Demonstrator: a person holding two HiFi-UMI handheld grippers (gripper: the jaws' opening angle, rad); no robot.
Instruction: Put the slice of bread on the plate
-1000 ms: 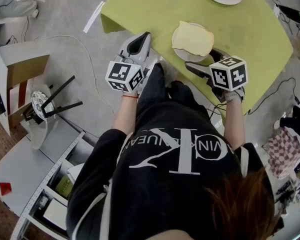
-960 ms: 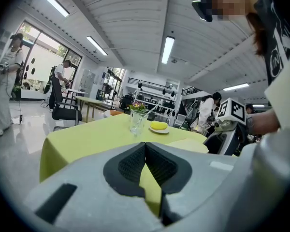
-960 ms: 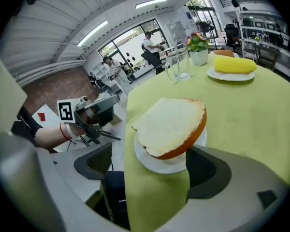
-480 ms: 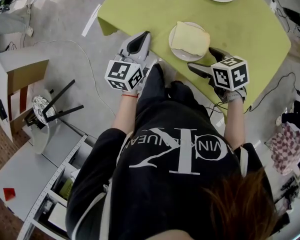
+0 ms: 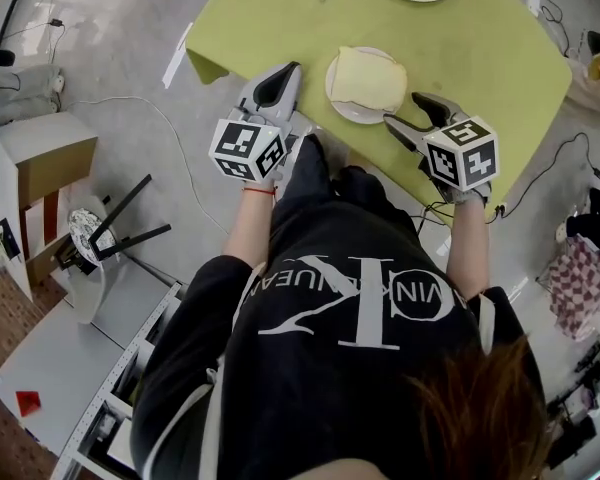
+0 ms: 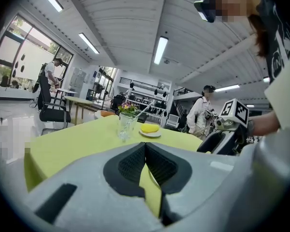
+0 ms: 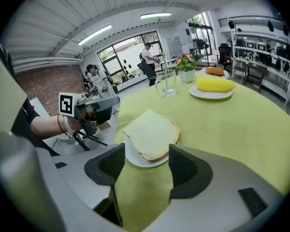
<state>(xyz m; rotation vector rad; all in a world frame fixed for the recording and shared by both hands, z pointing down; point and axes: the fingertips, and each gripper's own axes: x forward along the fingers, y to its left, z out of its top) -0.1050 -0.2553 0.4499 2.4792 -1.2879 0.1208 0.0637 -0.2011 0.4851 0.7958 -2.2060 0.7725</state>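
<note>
Bread [image 5: 366,76] on plate [image 5: 357,116] nr table [image 5: 270,18] edge; right gripper [image 5: 404,109] closing empty, left gripper [image 5: 284,75] clenched.

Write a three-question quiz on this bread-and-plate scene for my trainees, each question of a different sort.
1. True or false: the slice of bread is not yet on any plate.
2. What lies on the far plate? A) a yellow food item B) a second bread slice C) a spoon
3. Fill in: the left gripper's jaws are ____.
Key: 1 false, it rests on the near plate; 2 A; 3 together.
</note>
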